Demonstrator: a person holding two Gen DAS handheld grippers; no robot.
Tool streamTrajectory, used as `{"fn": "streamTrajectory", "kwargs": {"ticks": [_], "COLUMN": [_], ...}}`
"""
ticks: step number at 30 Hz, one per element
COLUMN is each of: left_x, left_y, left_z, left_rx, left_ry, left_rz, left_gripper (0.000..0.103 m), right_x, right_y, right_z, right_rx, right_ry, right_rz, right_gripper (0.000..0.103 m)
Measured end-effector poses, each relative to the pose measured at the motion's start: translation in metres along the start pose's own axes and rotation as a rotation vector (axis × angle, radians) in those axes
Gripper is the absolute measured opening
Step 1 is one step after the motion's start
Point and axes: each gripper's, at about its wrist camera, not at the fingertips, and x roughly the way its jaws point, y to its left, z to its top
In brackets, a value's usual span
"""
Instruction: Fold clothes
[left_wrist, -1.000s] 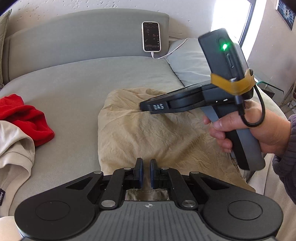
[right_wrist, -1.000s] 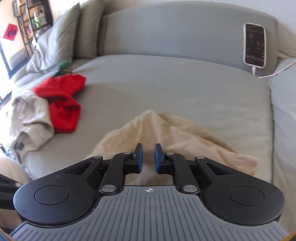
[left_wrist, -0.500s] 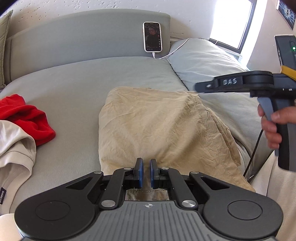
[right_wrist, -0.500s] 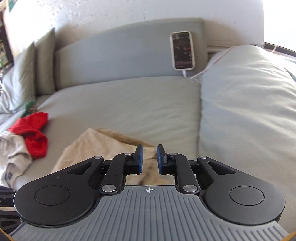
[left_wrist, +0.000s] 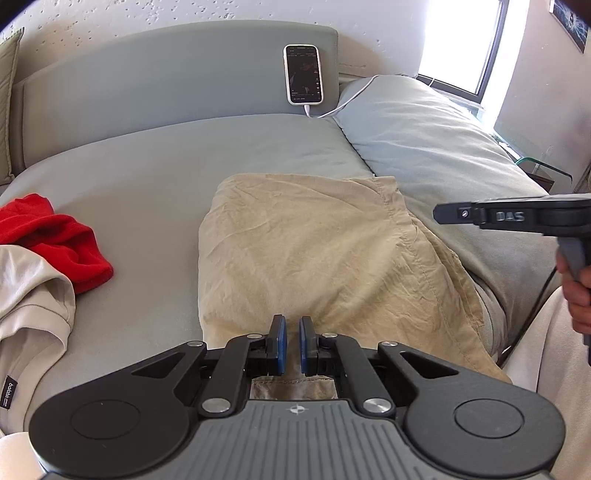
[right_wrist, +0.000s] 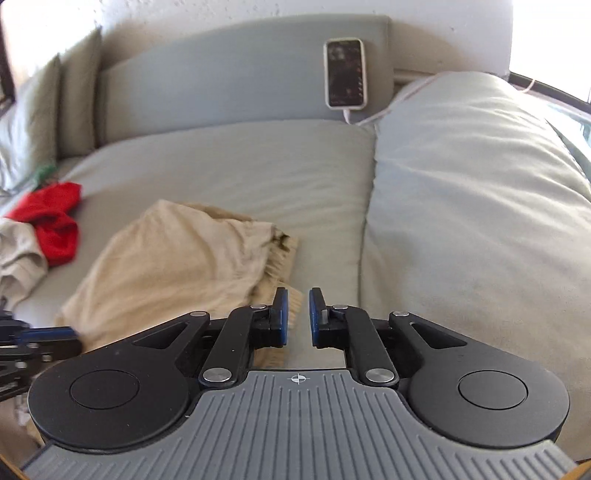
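Observation:
A tan garment (left_wrist: 314, 258) lies folded and creased on the grey sofa seat (left_wrist: 147, 177), its right side draped onto the neighbouring cushion. My left gripper (left_wrist: 291, 347) sits at the garment's near edge, shut on the cloth, which shows between its blue pads. In the left wrist view my right gripper (left_wrist: 437, 214) hovers to the right of the garment, above the cushion, held by a hand (left_wrist: 580, 291). The right wrist view shows the right gripper (right_wrist: 297, 317) open by a narrow gap with nothing in it, beside the tan garment (right_wrist: 177, 266). The left gripper (right_wrist: 70, 334) is blurred at the left edge.
A red garment (left_wrist: 55, 240) and a beige T-shirt (left_wrist: 29, 302) lie at the left of the seat. A phone (left_wrist: 303, 74) on a white cable leans against the backrest. A large grey cushion (left_wrist: 443, 147) fills the right side, below a bright window.
My right gripper has swung from over the tan garment out to the right, off the cloth. The garment now lies uncovered and flat. The left gripper has kept still.

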Motion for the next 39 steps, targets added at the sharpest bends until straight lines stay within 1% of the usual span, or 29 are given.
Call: {"fn": "streamTrajectory", "kwargs": {"ticks": [1,3,5,6,7,9,11,13,15,16,17,18,19,20,21,22,23,24,26,27,28,30,31,32,34,36,37,38,39], "left_x": [0.000,0.000,0.000,0.001,0.001,0.002,0.002,0.002,0.003,0.003,0.002,0.001,-0.001,-0.003,-0.005,-0.006,-0.008,-0.010,-0.010,-0.009,-0.009,-0.007,-0.006,-0.005,-0.006,-0.013,-0.018,-0.024,-0.031], "left_y": [0.000,0.000,-0.002,-0.003,-0.003,-0.001,0.001,0.003,0.002,0.002,0.000,-0.002,-0.004,-0.005,-0.007,-0.008,-0.010,-0.012,-0.016,-0.018,-0.019,-0.018,-0.017,-0.016,-0.016,-0.016,-0.015,-0.013,-0.010], "left_z": [0.000,0.002,0.002,0.002,0.002,0.003,0.003,0.002,0.002,0.001,0.000,-0.002,-0.004,-0.006,-0.008,-0.009,-0.011,-0.014,-0.021,-0.025,-0.028,-0.030,-0.030,-0.029,-0.028,-0.024,-0.020,-0.017,-0.013], "left_rx": [-0.003,-0.007,0.002,0.008,0.011,0.018,0.011,0.002,0.010,0.021,0.039,0.060,0.077,0.093,0.103,0.110,0.123,0.138,0.146,0.148,0.150,0.131,0.120,0.116,0.120,0.119,0.108,0.093,0.076], "left_ry": [0.002,0.008,0.012,0.013,0.015,0.019,0.021,0.018,0.010,0.004,-0.002,-0.010,-0.013,-0.014,-0.010,-0.002,0.007,0.015,0.030,0.037,0.045,0.053,0.056,0.057,0.058,0.061,0.061,0.052,0.040], "left_rz": [0.000,0.005,0.012,0.015,0.014,0.008,-0.002,-0.007,-0.001,0.003,0.009,0.015,0.014,0.011,0.005,-0.006,-0.016,-0.024,-0.029,-0.031,-0.033,-0.034,-0.035,-0.036,-0.037,-0.040,-0.048,-0.063,-0.083], "left_gripper": [0.003,0.003,0.003,0.003,0.003,0.003,0.003,0.003,0.003,0.003,0.003,0.003,0.003,0.003,0.003,0.003,0.003,0.003,0.004,0.004,0.004,0.004,0.005,0.005,0.005,0.006,0.007,0.011,0.014], "right_x": [-0.005,-0.002,0.013,0.022,0.031,0.039,0.036,0.020,0.003,-0.005,-0.010,-0.014,-0.020,-0.027,-0.035,-0.044,-0.051,-0.057,-0.058,-0.054,-0.046,-0.030,-0.022,-0.019,-0.021,-0.028,-0.034,-0.041,-0.048], "right_y": [0.010,0.032,0.055,0.067,0.078,0.087,0.081,0.060,0.038,0.028,0.021,0.014,0.009,0.005,0.001,-0.002,-0.003,-0.003,0.006,0.015,0.025,0.041,0.045,0.045,0.039,0.028,0.021,0.015,0.008], "right_z": [0.001,0.003,0.003,0.001,-0.002,-0.011,-0.017,-0.025,-0.034,-0.039,-0.044,-0.049,-0.053,-0.056,-0.056,-0.055,-0.053,-0.050,-0.050,-0.052,-0.057,-0.067,-0.073,-0.078,-0.085,-0.083,-0.083,-0.081,-0.079], "right_rx": [-0.020,-0.041,-0.067,-0.101,-0.144,-0.227,-0.264,-0.253,-0.227,-0.206,-0.182,-0.158,-0.132,-0.100,-0.057,-0.008,0.038,0.078,0.111,0.096,0.056,-0.018,-0.040,-0.046,-0.032,0.031,0.062,0.093,0.124], "right_ry": [-0.013,-0.012,0.011,0.034,0.062,0.090,0.147,0.198,0.250,0.278,0.305,0.331,0.335,0.313,0.271,0.224,0.180,0.142,0.110,0.112,0.135,0.203,0.244,0.262,0.284,0.305,0.299,0.277,0.251], "right_rz": [0.041,0.132,0.186,0.193,0.192,0.176,0.113,0.084,0.057,0.039,0.018,-0.004,-0.027,-0.042,-0.044,-0.029,0.009,0.068,0.172,0.212,0.216,0.183,0.157,0.148,0.149,0.170,0.184,0.194,0.203], "right_gripper": [0.016,0.018,0.020,0.021,0.022,0.024,0.024,0.021,0.021,0.022,0.027,0.026,0.027,0.027,0.027,0.027,0.027,0.027,0.028,0.028,0.028,0.028,0.028,0.028,0.028,0.028,0.028,0.032,0.044]}}
